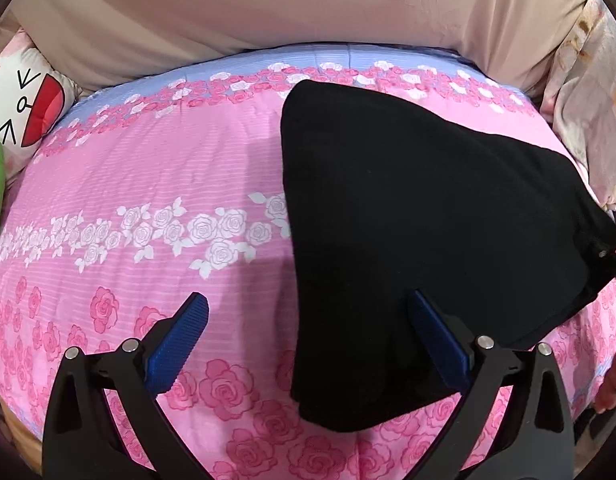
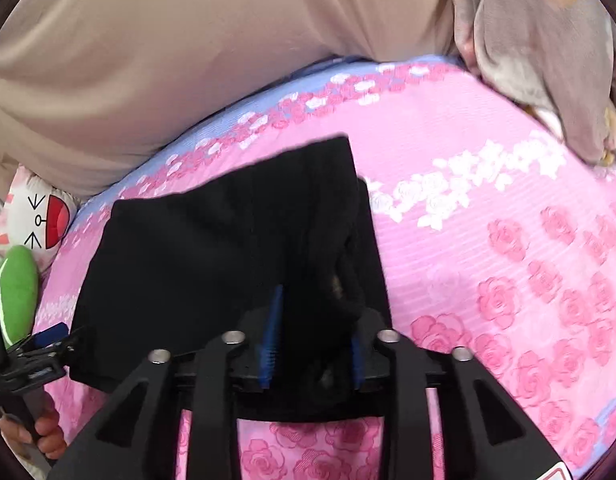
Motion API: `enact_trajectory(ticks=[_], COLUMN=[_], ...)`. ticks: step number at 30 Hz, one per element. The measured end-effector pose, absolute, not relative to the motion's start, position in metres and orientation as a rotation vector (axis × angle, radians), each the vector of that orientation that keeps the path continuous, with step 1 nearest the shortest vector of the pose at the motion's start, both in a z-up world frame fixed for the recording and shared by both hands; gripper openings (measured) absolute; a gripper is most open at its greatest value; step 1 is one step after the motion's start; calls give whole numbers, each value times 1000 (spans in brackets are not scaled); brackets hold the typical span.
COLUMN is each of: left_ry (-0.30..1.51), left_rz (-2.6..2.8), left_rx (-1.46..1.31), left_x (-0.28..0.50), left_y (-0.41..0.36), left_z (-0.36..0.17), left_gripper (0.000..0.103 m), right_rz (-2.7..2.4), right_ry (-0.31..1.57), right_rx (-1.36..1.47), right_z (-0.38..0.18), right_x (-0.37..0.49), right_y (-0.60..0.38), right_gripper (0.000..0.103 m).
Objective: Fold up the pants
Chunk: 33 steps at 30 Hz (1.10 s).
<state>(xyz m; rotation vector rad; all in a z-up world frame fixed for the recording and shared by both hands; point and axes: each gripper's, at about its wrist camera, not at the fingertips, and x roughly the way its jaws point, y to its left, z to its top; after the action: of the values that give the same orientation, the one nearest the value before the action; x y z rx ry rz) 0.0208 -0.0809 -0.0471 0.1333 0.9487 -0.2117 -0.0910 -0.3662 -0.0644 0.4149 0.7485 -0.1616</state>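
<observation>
The folded black fabric pants (image 1: 408, 208) are laid on the pink rose-print bedspread (image 1: 155, 168), the near edge just ahead of the wide-open, empty left gripper (image 1: 308, 344). The right gripper (image 2: 314, 344) is seen partly open with dark fabric between its blue pads (image 2: 271, 332), grip unclear. If fabric is snagged on withdrawal, the fold could be dragged apart.

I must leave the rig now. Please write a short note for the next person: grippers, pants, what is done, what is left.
Left gripper: jaws wide open, holding nothing, at the pants' near edge.
Right gripper: jaws partly open around bunched black cloth; a firm grip cannot be told.
Pants: already folded into a compact black pile on the pink bedspread.
Left: release, smooth, perhaps one more fold.
</observation>
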Motion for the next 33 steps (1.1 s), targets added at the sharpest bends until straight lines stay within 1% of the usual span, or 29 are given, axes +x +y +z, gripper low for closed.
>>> enact_trajectory(ticks=[1, 4, 6, 7, 10, 13, 15, 17, 20, 21, 22, 23, 24, 25, 26, 29, 31, 32, 33], left_ry=[949, 957, 963, 967, 988, 1027, 1073, 1121, 1098, 1084, 1071, 1059, 1050, 1040, 1022, 987, 963, 959, 968], left_rz=[-213, -215, -216, -219, -242, -296, -355, -424, -487, -494, -515, -520, -531, -546, -568, -579, -542, -499, -466], left_rx=[128, 116, 104, 98, 67, 3, -77, -187, -225, -219, -211, -210, -218, -228, -242, -239, -215, -190, -170], left_x=[21, 24, 26, 27, 31, 38, 46, 56, 63, 64, 64, 64, 63, 63, 61, 47, 34, 26, 21], left_y=[-81, -80, -80, -80, -79, -78, -77, -73, -73, -74, -75, -72, -69, -63, -54, -26, -5, 10, 20], left_z=[-47, -48, -49, -50, -52, -58, -66, -77, -76, -76, -74, -71, -66, -60, -50, -29, -18, -16, -18], left_gripper=[98, 98, 98, 98, 98, 98, 98, 98, 97, 75, 61, 41, 23, 22, 20, 19, 19, 21, 27], right_rz=[-166, -166, -166, -169, -184, -196, -208, -202, -166, -147, -128, -92, -74, -76, -69, -7, 65, 96, 141], right_ry=[740, 747, 749, 751, 758, 760, 771, 780, 805, 812, 810, 803, 799, 792, 785, 747, 756, 766, 789], right_rx=[413, 434, 447, 455, 461, 480, 483, 492, 545, 574, 599, 638, 653, 645, 626, 563, 535, 539, 547], right_z=[-62, -62, -66, -66, -68, -69, -70, -73, -83, -88, -91, -95, -96, -93, -87, -54, -43, -44, -50], right_x=[-93, -95, -97, -95, -101, -105, -105, -104, -98, -94, -93, -90, -89, -89, -89, -94, -95, -95, -94], right_y=[-369, -371, -372, -374, -378, -383, -386, -388, -392, -394, -395, -396, -395, -391, -386, -355, -332, -326, -315], right_gripper=[43, 43, 48, 51, 54, 62, 63, 70, 72, 72, 72, 61, 58, 45, 37, 36, 36, 38, 42])
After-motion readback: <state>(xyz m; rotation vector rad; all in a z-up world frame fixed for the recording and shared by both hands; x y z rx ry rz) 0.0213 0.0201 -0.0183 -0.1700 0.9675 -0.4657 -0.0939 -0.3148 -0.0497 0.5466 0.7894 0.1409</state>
